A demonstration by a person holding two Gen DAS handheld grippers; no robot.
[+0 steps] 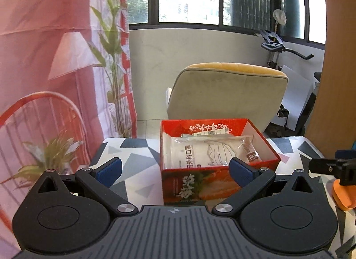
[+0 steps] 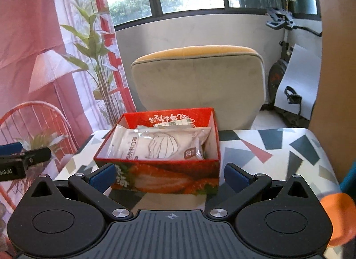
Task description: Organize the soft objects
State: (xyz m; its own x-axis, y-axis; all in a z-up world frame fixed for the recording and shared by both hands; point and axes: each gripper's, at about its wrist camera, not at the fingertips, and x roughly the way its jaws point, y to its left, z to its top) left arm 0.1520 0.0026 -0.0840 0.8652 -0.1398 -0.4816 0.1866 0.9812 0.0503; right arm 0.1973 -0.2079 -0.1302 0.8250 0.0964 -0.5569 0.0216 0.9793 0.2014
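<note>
A red cardboard box [image 1: 195, 183] printed with strawberries stands on the patterned table [image 1: 138, 165]. Inside it lies a white plastic pack of face masks [image 1: 200, 149], with smaller packets behind it. My left gripper [image 1: 175, 171] is open, its blue pads wide apart just before the box's near wall, holding nothing. In the right wrist view the same box [image 2: 164, 178] and mask pack [image 2: 155, 145] sit straight ahead. My right gripper [image 2: 170, 176] is open too, its pads flanking the box's near wall without gripping it.
A beige chair with a yellow cushion [image 1: 227, 94] stands behind the table. A pink printed curtain [image 1: 44, 58] hangs at the left, an exercise bike [image 1: 280, 45] at the right. The other gripper's tip [image 1: 333, 165] shows at the right edge, and likewise [image 2: 24, 158] at the left edge.
</note>
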